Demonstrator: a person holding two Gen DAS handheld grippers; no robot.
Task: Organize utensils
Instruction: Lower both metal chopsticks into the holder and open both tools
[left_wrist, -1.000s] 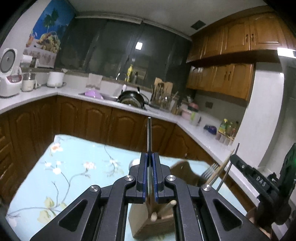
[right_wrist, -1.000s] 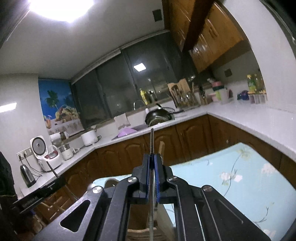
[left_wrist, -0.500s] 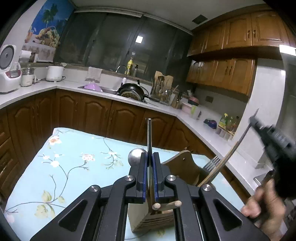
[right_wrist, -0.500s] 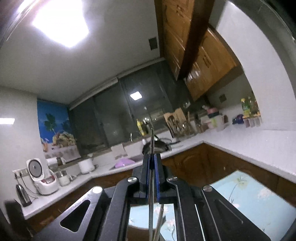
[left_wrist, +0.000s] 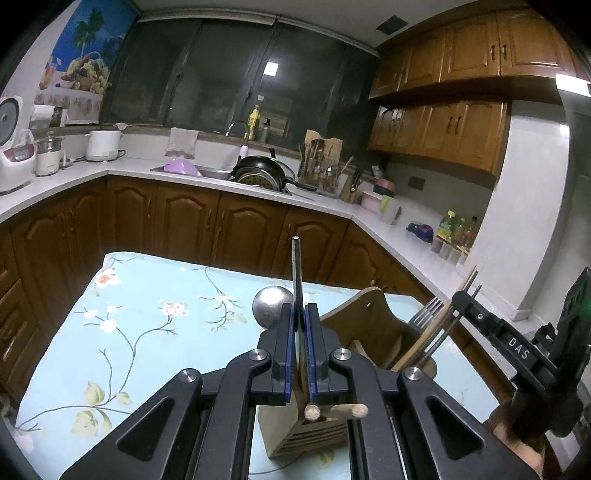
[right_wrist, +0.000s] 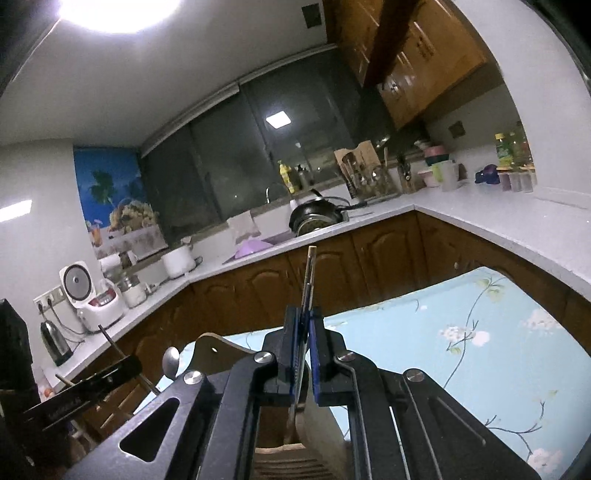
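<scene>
A wooden utensil holder (left_wrist: 373, 325) stands on the floral tablecloth (left_wrist: 147, 317). My left gripper (left_wrist: 300, 314) is shut on a thin metal handle (left_wrist: 296, 266) that stands up over the holder. A round spoon bowl (left_wrist: 271, 306) and a fork (left_wrist: 426, 310) stick out of the holder. My right gripper (right_wrist: 303, 325) is shut on chopsticks (right_wrist: 309, 273), held upright over the holder (right_wrist: 210, 350). The right gripper also shows at the right of the left wrist view (left_wrist: 465, 299), the left gripper at the left of the right wrist view (right_wrist: 122, 365).
Kitchen counters (left_wrist: 332, 206) with a sink, a black wok (left_wrist: 264, 171), a rice cooker (left_wrist: 11, 155) and bottles run behind the table. Brown cabinets (left_wrist: 229, 229) stand below. Two wooden pegs (left_wrist: 336, 410) lie at the holder's near side.
The right gripper with the chopsticks has come back down beside the holder after being raised. The left gripper has stayed shut on the handle and tilted down a little.
</scene>
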